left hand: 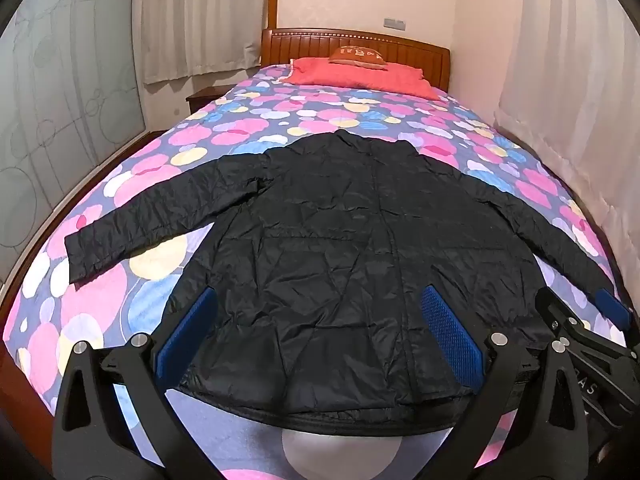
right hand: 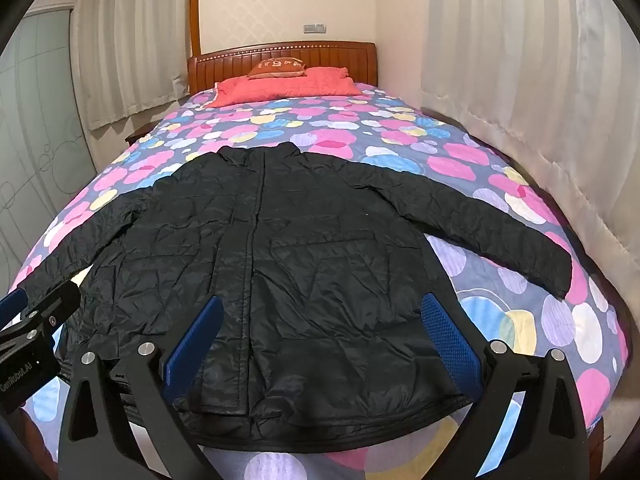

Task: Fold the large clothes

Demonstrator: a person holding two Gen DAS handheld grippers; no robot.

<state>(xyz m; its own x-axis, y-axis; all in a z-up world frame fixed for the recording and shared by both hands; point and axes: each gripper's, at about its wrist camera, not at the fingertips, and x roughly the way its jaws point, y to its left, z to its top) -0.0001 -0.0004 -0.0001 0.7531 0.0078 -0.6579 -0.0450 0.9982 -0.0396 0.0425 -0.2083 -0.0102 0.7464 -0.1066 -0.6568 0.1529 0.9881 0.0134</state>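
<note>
A large black quilted jacket (left hand: 340, 248) lies flat and face up on the bed, collar toward the headboard, both sleeves spread out sideways. It also shows in the right wrist view (right hand: 288, 256). My left gripper (left hand: 320, 332) is open and empty, hovering above the jacket's hem on its left half. My right gripper (right hand: 320, 336) is open and empty above the hem on its right half. The right gripper's body shows at the right edge of the left wrist view (left hand: 592, 344). The left gripper's body shows at the left edge of the right wrist view (right hand: 36, 320).
The bed has a dotted pink, blue and purple cover (left hand: 192, 136) and a wooden headboard (left hand: 360, 46). A red pillow (left hand: 360, 76) with a small brown cushion (left hand: 358, 57) lies at the head. Curtains hang on both sides. A wooden nightstand (left hand: 206, 96) stands at the far left.
</note>
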